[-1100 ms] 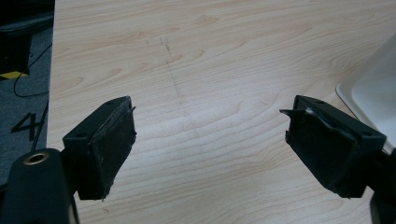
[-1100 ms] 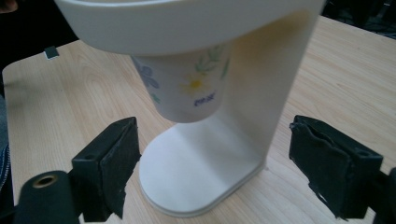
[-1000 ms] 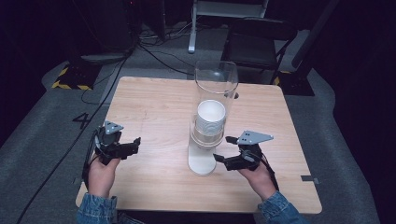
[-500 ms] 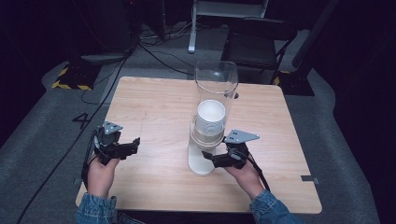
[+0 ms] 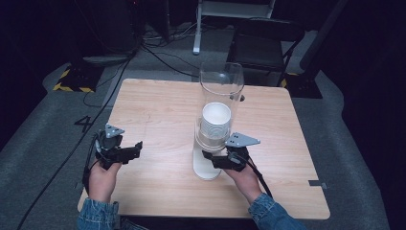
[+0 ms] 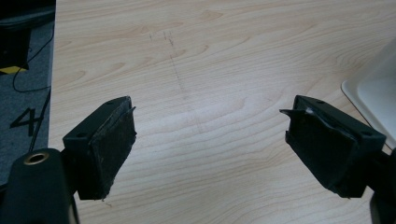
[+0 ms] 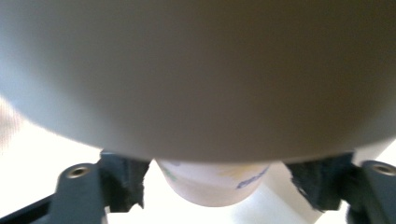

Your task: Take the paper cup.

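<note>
A stack of white paper cups (image 5: pixel 215 122) stands in a clear plastic dispenser tube (image 5: pixel 220 91) on a white base (image 5: pixel 206 167), near the middle of the wooden worktop (image 5: pixel 158 105). The lowest cup (image 7: pixel 212 184) pokes out below the tube, between the jaws of the right tool (image 5: pixel 218 160). Paper cups are light, thin-walled and easy to crush, so the hold probably belongs on the lower wall, squeezed gently, then drawn straight down. The right tool's jaws stand spread to either side of that cup, flanking it without clearly touching. The left tool (image 5: pixel 125 152) rests over bare worktop well to the left, jaws wide apart and holding nothing.
</note>
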A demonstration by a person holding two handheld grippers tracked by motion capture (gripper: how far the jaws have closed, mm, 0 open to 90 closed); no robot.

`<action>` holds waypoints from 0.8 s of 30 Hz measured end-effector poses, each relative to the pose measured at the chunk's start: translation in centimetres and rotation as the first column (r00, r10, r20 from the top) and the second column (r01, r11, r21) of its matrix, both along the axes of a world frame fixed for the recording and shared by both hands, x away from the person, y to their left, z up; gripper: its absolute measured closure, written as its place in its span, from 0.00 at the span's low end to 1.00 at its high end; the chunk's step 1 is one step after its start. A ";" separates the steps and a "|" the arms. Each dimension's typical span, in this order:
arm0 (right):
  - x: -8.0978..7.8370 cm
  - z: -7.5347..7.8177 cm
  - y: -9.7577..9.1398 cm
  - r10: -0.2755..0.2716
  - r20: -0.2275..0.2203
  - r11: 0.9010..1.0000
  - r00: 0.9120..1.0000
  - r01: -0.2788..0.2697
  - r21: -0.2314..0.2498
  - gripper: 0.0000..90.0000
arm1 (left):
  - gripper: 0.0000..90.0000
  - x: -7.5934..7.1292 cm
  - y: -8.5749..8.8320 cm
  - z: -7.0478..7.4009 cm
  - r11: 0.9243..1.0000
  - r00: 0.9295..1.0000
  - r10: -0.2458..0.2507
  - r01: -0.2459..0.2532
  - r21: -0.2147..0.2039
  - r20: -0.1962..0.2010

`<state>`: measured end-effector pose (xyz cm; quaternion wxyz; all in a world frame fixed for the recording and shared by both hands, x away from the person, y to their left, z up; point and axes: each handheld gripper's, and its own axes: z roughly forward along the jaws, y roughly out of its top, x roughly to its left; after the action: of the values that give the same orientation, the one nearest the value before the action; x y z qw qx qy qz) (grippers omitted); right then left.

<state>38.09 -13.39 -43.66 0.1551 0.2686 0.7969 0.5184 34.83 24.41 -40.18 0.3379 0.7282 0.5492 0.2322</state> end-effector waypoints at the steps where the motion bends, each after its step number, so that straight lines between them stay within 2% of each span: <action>1: 0.0 0.0 0.0 0.009 0.003 1.000 1.000 -0.009 -0.001 0.37 | 0.18 0.0 0.0 0.0 1.000 1.000 0.000 0.000 0.000 0.000; 12: 0.0 0.1 -0.1 0.008 0.025 0.999 1.000 -0.007 -0.032 0.39 | 0.17 0.0 -0.1 0.0 1.000 1.000 -0.002 0.002 -0.002 -0.002; 19: 0.1 0.0 -0.3 0.009 0.054 0.999 0.999 -0.006 -0.049 0.39 | 0.17 -0.1 0.0 0.0 1.000 1.000 0.001 -0.001 -0.004 -0.002; 24: 0.2 -0.1 -0.4 0.004 0.092 0.997 0.996 0.002 -0.071 0.39 | 0.18 -0.1 0.0 0.0 1.000 1.000 -0.002 0.002 -0.002 -0.003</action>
<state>38.29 -13.81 -43.78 0.2006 0.2384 0.8070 0.5016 34.74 24.46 -40.20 0.3382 0.7286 0.5494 0.2301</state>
